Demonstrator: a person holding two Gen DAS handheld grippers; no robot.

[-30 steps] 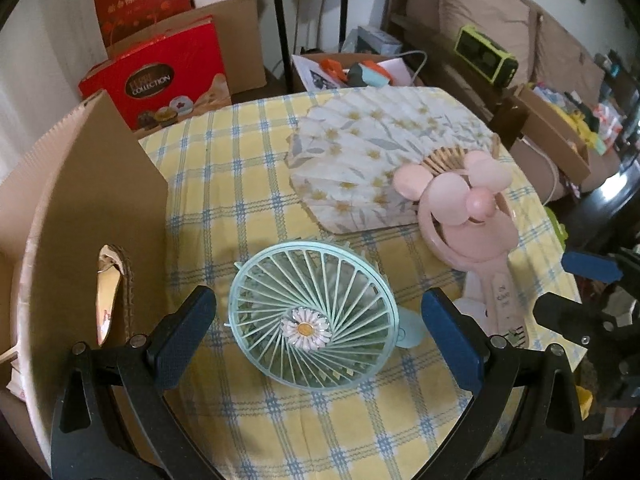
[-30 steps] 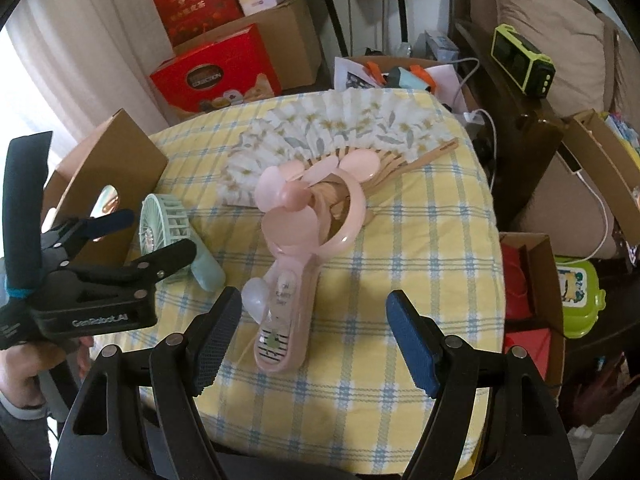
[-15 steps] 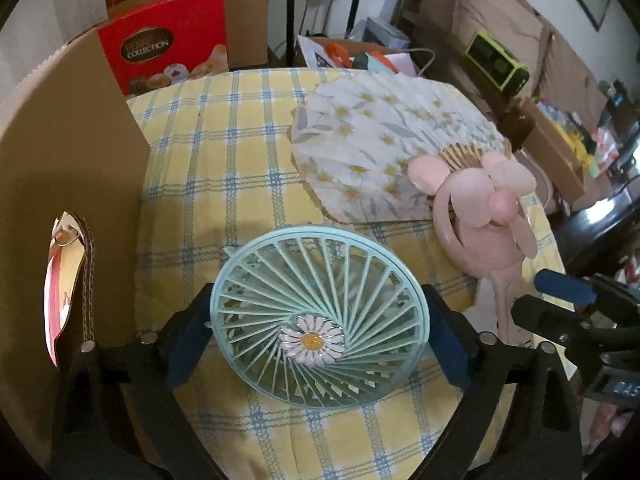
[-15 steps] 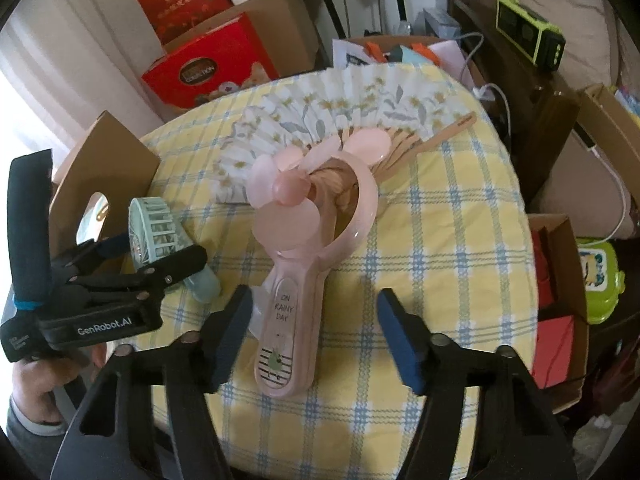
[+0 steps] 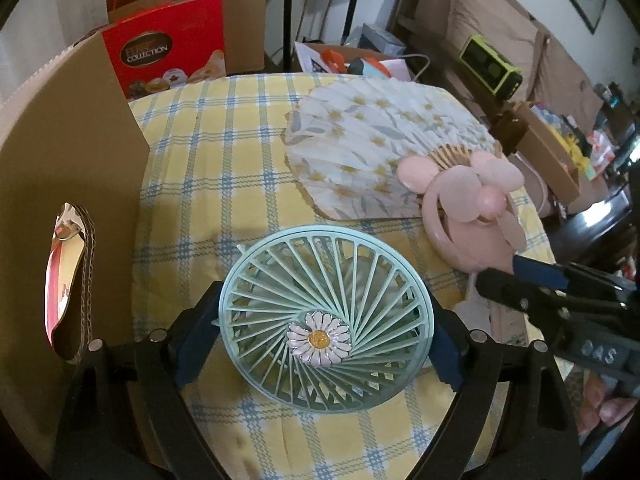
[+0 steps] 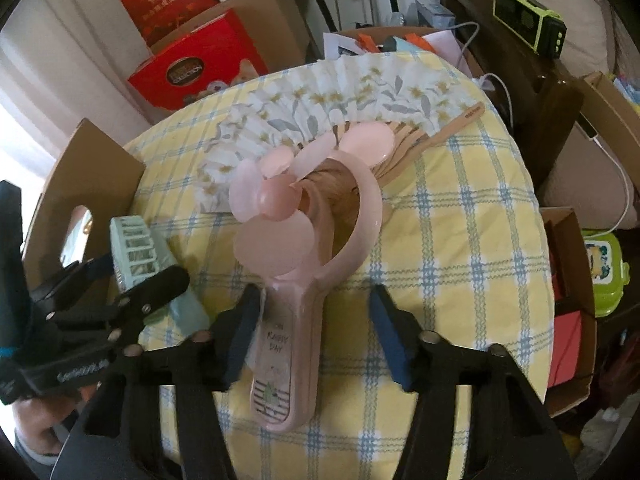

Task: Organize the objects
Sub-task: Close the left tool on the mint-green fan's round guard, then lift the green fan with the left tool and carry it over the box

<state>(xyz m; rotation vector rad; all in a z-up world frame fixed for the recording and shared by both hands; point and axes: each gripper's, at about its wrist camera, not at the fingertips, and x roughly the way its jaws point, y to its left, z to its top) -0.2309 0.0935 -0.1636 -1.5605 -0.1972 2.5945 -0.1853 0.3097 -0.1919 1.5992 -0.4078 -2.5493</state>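
A mint green handheld fan (image 5: 328, 320) with a daisy at its hub lies on the yellow checked tablecloth (image 5: 220, 152). My left gripper (image 5: 324, 308) is shut on it, both pads against the rim. The right wrist view shows that fan (image 6: 136, 248) edge-on between the left gripper's (image 6: 138, 272) fingers. A pink handheld fan (image 6: 292, 240) lies to its right, its handle between the closing jaws of my right gripper (image 6: 314, 304). The right pad stands clear of the handle. A floral paper folding fan (image 6: 340, 96) lies spread behind, partly under the pink fan's head.
An open cardboard box (image 5: 72, 152) with a handle cut-out stands at the table's left edge. A red chocolate box (image 5: 168, 48) and cartons stand beyond the table. At the right are a green radio (image 5: 490, 66), a dark cabinet and a floor carton (image 6: 568, 300).
My left gripper came forward around the mint fan and its jaws narrowed onto the rim. The right gripper sank toward the pink fan's handle, its jaws drawing closer together.
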